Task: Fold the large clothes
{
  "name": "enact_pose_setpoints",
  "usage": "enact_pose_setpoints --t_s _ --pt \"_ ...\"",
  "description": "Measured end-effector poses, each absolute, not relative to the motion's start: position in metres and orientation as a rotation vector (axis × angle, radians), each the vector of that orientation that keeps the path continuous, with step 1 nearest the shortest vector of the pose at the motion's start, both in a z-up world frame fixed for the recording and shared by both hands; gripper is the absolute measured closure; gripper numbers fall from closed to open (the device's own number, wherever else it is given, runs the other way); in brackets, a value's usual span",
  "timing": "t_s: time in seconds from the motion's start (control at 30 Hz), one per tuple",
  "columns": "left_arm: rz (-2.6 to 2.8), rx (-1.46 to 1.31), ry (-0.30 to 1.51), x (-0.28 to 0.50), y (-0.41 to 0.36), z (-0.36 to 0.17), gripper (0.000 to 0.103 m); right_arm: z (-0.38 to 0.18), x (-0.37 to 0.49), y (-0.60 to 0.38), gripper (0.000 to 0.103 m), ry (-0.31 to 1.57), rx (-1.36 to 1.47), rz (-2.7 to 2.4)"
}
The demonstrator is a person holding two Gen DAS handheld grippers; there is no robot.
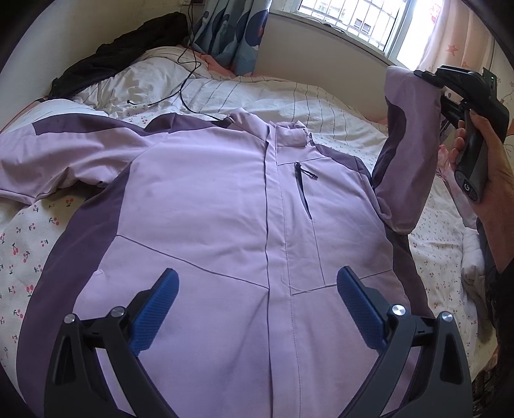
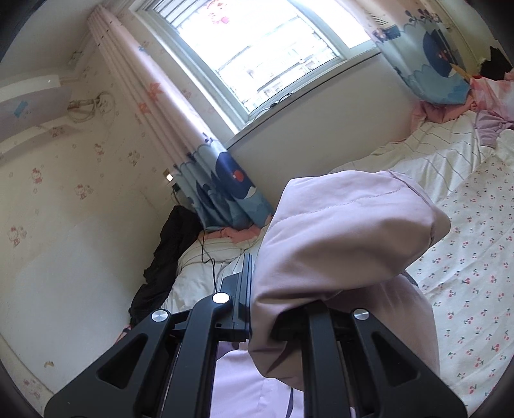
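Observation:
A lilac jacket with darker purple panels lies front up on the bed, collar toward the window. My left gripper hovers open and empty above its lower front, blue pads apart. My right gripper is shut on the cuff of the jacket's right-hand sleeve and holds it lifted above the bed. In the right wrist view the sleeve bunches over the shut gripper and hides its fingertips. The other sleeve lies spread out to the left.
The bed has a cherry-print sheet and a striped white duvet. A black cable trails over the duvet to the collar. Dark clothing is piled at the back left. A window and curtains stand behind.

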State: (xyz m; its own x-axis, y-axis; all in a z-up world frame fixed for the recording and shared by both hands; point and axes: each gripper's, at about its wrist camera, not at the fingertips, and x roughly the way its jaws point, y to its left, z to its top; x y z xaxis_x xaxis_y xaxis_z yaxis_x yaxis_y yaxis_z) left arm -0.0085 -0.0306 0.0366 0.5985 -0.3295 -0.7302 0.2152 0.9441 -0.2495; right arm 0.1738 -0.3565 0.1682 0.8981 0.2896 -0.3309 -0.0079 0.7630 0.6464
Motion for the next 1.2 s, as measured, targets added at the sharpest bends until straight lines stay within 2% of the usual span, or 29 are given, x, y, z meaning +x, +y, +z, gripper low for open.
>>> enact_pose_setpoints --t_s 0.4,0.63,0.87,0.97,1.03,1.07,1.13,1.2 --pt "-0.303 -0.191 0.905 -0.002 -0.012 0.031 0.008 0.147 0.192 -0.279 0.094 0.502 0.623 0.257" --pt "-0.278 -0.246 0.914 0.005 0.006 0.031 0.008 0.126 0.189 -0.205 0.094 0.556 0.463 0.323" --pt "-0.235 -0.331 0.92 0.015 0.033 0.031 0.007 0.039 0.185 -0.112 0.092 0.785 0.215 0.424" --pt "-0.221 -0.385 0.931 0.018 0.047 0.03 0.007 -0.005 0.188 -0.091 0.083 0.945 0.199 0.464" --pt "-0.219 -0.42 0.94 0.02 0.055 0.029 0.007 -0.022 0.186 -0.09 0.064 1.002 0.228 0.493" --pt "-0.219 -0.433 0.942 0.02 0.058 0.028 0.007 -0.024 0.183 -0.091 0.062 1.0 0.245 0.505" --pt "-0.218 -0.456 0.947 0.022 0.064 0.028 0.007 -0.02 0.177 -0.093 0.047 0.981 0.258 0.516" --pt "-0.215 -0.471 0.951 0.022 0.066 0.027 0.007 -0.014 0.175 -0.095 0.041 0.972 0.306 0.527"
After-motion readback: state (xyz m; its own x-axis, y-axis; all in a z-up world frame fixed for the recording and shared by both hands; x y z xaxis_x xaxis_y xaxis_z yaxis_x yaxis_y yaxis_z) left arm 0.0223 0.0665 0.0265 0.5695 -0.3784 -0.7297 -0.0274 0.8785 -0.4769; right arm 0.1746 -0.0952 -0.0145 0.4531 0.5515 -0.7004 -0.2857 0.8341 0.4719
